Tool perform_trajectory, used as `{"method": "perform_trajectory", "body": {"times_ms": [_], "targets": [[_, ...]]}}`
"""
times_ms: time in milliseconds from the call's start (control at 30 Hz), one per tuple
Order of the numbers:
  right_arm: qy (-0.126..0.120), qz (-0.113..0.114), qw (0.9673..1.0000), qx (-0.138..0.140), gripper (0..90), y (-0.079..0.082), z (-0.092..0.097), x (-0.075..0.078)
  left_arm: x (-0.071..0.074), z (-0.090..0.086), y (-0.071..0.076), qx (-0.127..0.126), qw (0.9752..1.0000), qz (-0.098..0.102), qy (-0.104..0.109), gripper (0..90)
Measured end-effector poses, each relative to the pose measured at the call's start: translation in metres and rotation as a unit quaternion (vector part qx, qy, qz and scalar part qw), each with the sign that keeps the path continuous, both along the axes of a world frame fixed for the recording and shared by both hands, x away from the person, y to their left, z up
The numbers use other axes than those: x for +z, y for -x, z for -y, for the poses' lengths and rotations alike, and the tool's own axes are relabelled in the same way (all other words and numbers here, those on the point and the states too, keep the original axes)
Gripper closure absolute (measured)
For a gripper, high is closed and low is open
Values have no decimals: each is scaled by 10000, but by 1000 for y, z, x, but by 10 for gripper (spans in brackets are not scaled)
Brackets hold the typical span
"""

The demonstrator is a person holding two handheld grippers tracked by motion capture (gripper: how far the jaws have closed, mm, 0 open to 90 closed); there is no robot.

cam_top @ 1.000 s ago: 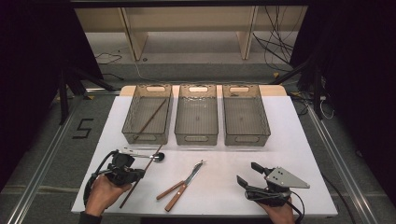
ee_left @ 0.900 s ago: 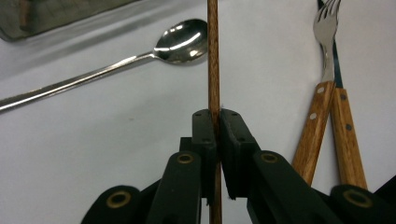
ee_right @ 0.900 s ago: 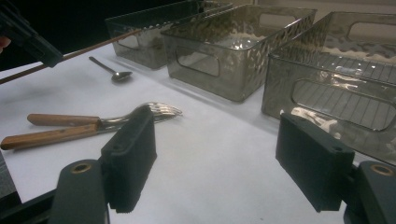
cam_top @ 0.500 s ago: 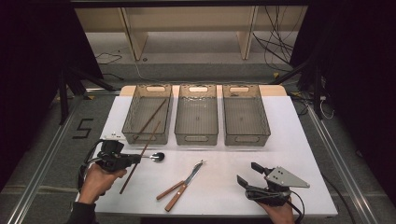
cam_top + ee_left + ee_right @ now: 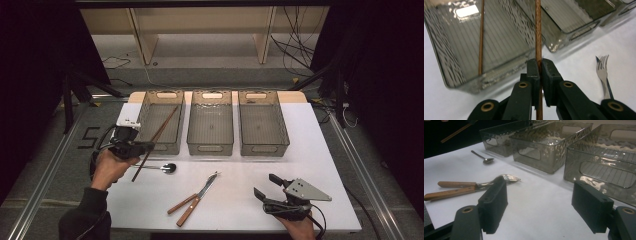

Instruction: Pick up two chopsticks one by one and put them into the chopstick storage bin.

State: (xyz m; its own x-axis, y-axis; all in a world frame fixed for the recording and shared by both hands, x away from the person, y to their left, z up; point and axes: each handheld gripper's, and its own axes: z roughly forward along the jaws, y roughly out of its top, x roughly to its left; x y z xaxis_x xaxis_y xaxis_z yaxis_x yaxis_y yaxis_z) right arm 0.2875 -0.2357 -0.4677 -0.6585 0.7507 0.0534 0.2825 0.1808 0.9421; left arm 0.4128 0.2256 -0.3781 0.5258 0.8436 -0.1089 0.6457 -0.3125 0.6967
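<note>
The left gripper (image 5: 131, 148), held in the person's left hand (image 5: 107, 167) at the left edge of the white table (image 5: 320, 150), has its two black jaws clamped on a thin brown wooden chopstick (image 5: 141, 162); in the left gripper view the pads press on the stick from both sides, and the stick runs straight up between them (image 5: 538, 37) toward the near wall of the left smoky transparent plastic bin (image 5: 161, 122). From the high view this chopstick slants, its lower end hanging just above the table near the small metal spoon (image 5: 162, 168) and its upper part reaching toward the bin's near left corner. A second brown chopstick (image 5: 166, 121) already lies in that left bin, leaning diagonally across it, and it shows through the ribbed floor in the left gripper view (image 5: 481, 37). The middle bin (image 5: 210, 123) and the right bin (image 5: 262, 123) stand just beside it in a row. The right gripper (image 5: 265, 187) rests low at the near right part of the table, its jaws standing wide apart with nothing between them, as the right gripper view shows (image 5: 539, 207). Between the two grippers, near the front edge, a wooden-handled fork (image 5: 192, 197) and a wooden-handled knife (image 5: 199, 200) lie side by side, touching, with their metal ends pointing toward the bins.
</note>
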Motion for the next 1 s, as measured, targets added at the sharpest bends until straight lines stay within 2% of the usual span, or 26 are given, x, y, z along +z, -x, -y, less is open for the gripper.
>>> {"method": "perform_trajectory", "body": {"times_ms": [133, 433, 833, 1000], "targets": [[-7, -4, 10000, 0, 292, 0, 0, 0, 4, 0, -18, 56, 10000, 16, 26, 846], [-34, -9, 10000, -7, 292, 0, 1, 0, 11, 1, -50, 18, 9999, 79, -149, 846], [-42, 6, 10000, 9, 292, 0, 1, 1, 22, 2, -89, 94, 9983, 232, -526, 846], [-47, 0, 10000, 11, 291, 0, 1, 1, 21, 2, -103, 90, 9975, 292, -633, 846]]}}
